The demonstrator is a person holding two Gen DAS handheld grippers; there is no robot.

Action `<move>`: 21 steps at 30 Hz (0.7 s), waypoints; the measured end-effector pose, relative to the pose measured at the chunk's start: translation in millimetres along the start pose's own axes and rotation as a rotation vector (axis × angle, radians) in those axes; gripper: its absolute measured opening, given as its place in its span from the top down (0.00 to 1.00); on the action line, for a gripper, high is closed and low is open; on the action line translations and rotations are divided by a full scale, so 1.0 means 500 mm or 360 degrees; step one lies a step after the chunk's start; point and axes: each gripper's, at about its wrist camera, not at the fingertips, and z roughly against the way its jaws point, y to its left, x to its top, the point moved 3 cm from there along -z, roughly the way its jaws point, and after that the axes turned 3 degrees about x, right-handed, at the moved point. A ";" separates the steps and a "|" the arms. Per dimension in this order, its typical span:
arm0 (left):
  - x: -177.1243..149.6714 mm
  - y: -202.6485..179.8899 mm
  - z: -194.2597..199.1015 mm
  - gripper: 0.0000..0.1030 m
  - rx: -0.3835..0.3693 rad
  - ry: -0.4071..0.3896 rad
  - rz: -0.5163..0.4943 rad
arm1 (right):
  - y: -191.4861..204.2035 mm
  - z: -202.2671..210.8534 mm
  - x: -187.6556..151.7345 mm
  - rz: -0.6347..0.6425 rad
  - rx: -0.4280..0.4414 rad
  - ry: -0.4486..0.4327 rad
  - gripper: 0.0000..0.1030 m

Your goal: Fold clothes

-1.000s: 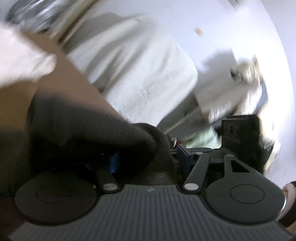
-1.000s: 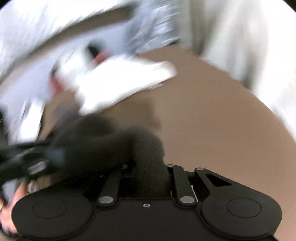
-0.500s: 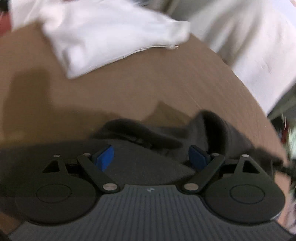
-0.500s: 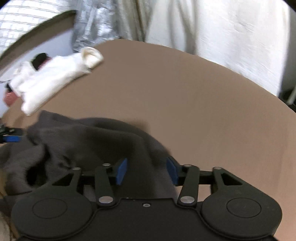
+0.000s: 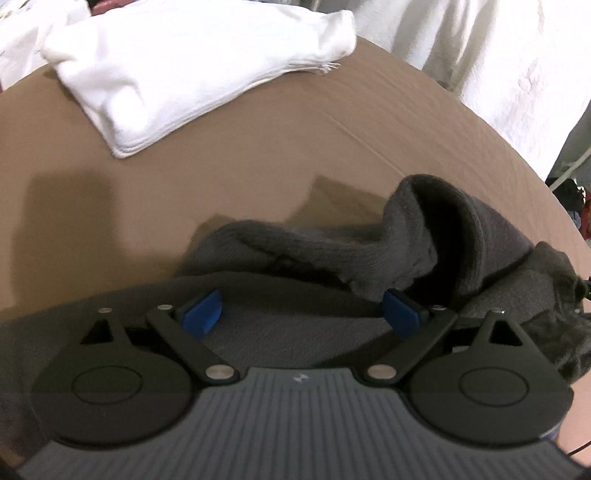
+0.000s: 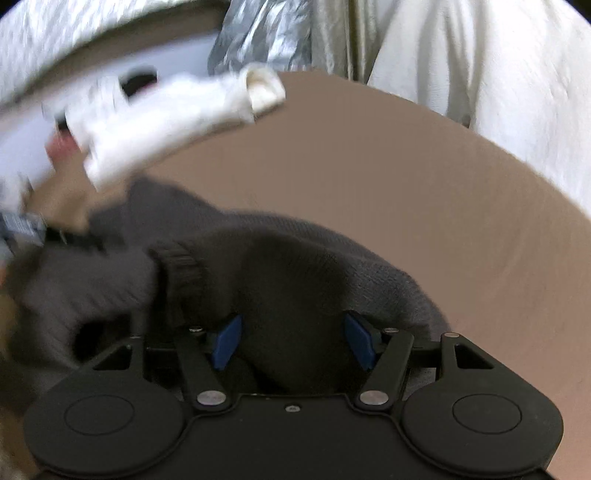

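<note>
A dark grey knitted garment (image 5: 332,254) lies crumpled on the brown table (image 5: 221,166); it also shows in the right wrist view (image 6: 295,273). My left gripper (image 5: 303,314) is open, its blue pads spread wide just above the garment's near part. My right gripper (image 6: 291,339) is open too, with a hump of the grey cloth between its blue pads. A ribbed cuff (image 6: 181,266) sticks up left of the right gripper.
A folded white garment (image 5: 184,66) lies at the table's far left; it also shows, blurred, in the right wrist view (image 6: 166,122). White drapes (image 6: 480,66) hang beyond the table's far edge. Silver foil (image 6: 266,33) lies behind.
Both grippers have let go of the grey garment and opened wide. The garment has dropped onto the table. The right gripper's pads spread further in the last half second.
</note>
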 end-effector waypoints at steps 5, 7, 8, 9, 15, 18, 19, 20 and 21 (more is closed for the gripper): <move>0.051 0.045 0.002 0.07 0.0176 -0.0109 0.0028 | 0.034 0.038 -0.007 0.0045 0.0104 -0.0044 0.34; 0.050 0.085 -0.001 0.07 0.0199 -0.0078 0.0166 | 0.045 0.030 -0.022 0.0168 0.0037 0.0015 0.34; 0.046 0.101 -0.009 0.07 0.0239 -0.0047 0.0217 | 0.051 0.024 -0.027 0.0193 0.0035 0.0045 0.34; 0.045 0.110 -0.021 0.07 0.0296 -0.0013 0.0232 | 0.052 0.022 -0.026 0.0211 0.0044 0.0058 0.34; 0.042 0.109 -0.069 0.06 0.0316 0.0043 0.0201 | 0.057 -0.015 0.002 0.0315 -0.0034 0.0067 0.34; 0.046 0.119 -0.072 0.06 0.0270 0.0048 0.0232 | -0.013 -0.043 0.040 0.0142 -0.0078 0.0040 0.71; 0.048 0.125 -0.073 0.06 0.0252 0.0053 0.0251 | -0.039 -0.046 0.054 0.0047 -0.0030 0.0033 0.92; 0.055 0.131 -0.077 0.06 0.0228 0.0049 0.0291 | -0.055 -0.042 0.067 -0.0003 -0.0033 0.0019 0.92; 0.056 0.137 -0.073 0.06 0.0201 0.0039 0.0334 | -0.070 -0.032 0.082 -0.0060 -0.0091 -0.0028 0.92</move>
